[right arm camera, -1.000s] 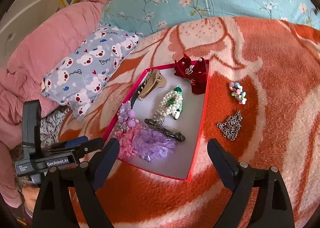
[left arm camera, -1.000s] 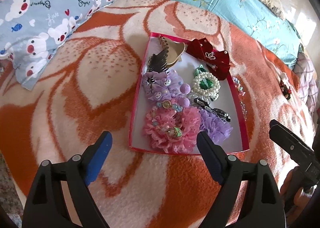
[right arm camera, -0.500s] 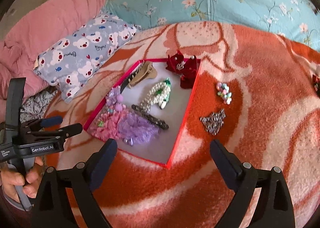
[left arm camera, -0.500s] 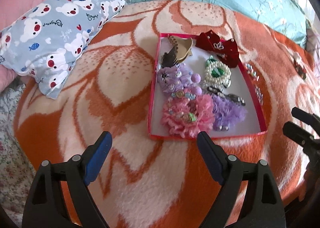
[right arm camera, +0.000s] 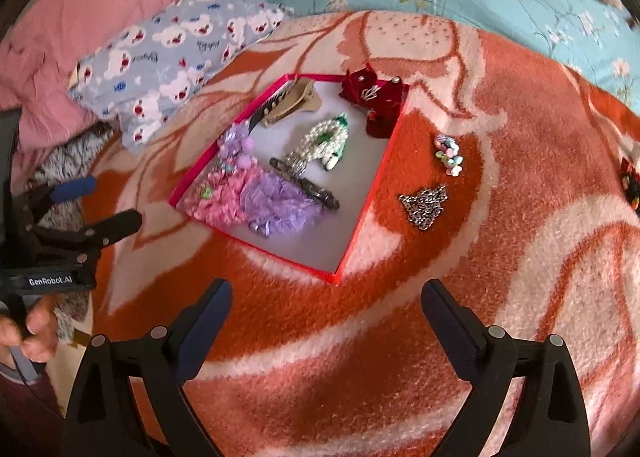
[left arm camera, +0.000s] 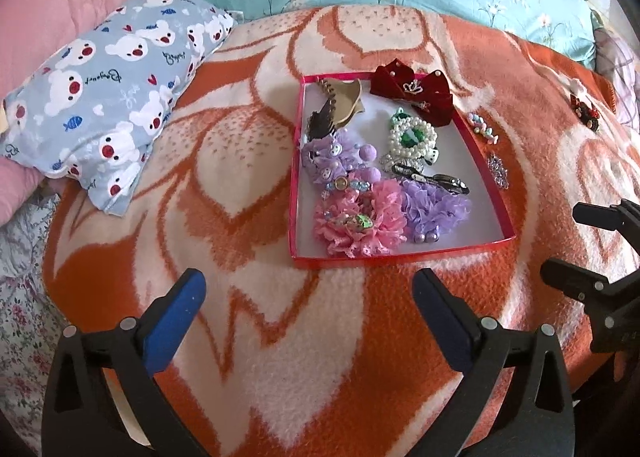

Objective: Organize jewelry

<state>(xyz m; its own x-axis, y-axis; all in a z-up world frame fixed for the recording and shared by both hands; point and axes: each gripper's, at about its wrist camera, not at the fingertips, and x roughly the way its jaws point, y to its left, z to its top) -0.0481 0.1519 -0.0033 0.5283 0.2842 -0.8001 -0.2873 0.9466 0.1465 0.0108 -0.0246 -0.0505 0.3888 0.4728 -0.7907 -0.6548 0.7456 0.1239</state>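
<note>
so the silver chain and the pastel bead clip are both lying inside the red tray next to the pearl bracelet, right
Not quite. The silver chain and the pastel bead clip lie outside the red tray, on the orange blanket beside it. The pearl bracelet is inside. The right wrist view shows it clearly.

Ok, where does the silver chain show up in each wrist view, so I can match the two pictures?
Left wrist view: the silver chain lies on the blanket at right of centre, just outside the right wall of the red box.
Right wrist view: the silver chain lies right of centre on the blanket, right of the red box.
Shared landmark: the pastel bead clip, just beyond the chain in both.
</note>
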